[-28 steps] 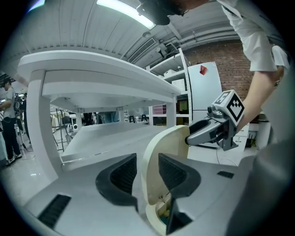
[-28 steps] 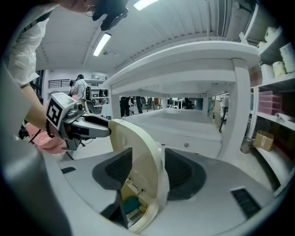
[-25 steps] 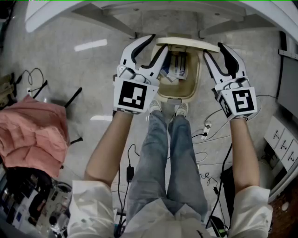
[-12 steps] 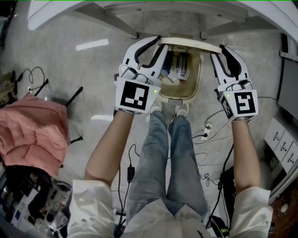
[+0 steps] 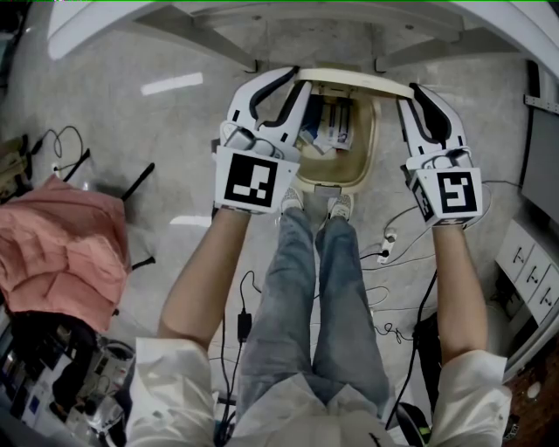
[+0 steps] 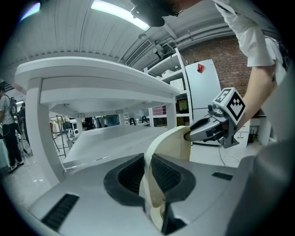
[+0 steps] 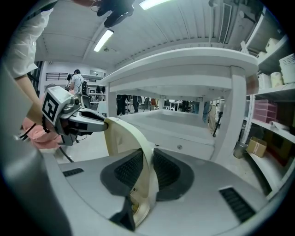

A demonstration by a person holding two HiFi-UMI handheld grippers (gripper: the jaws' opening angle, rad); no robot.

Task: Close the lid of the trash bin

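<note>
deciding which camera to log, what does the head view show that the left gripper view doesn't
Only the head view: the trash bin open with rubbish inside, the person's shoes at its foot, a pink cloth at left. Only the left gripper view: the left gripper with its pads pressing both faces of the lid, a brick wall. Both: the cream lid upright, the right gripper on its other end, the white table. Both grippers' jaws have just been closing on the lid.
</note>
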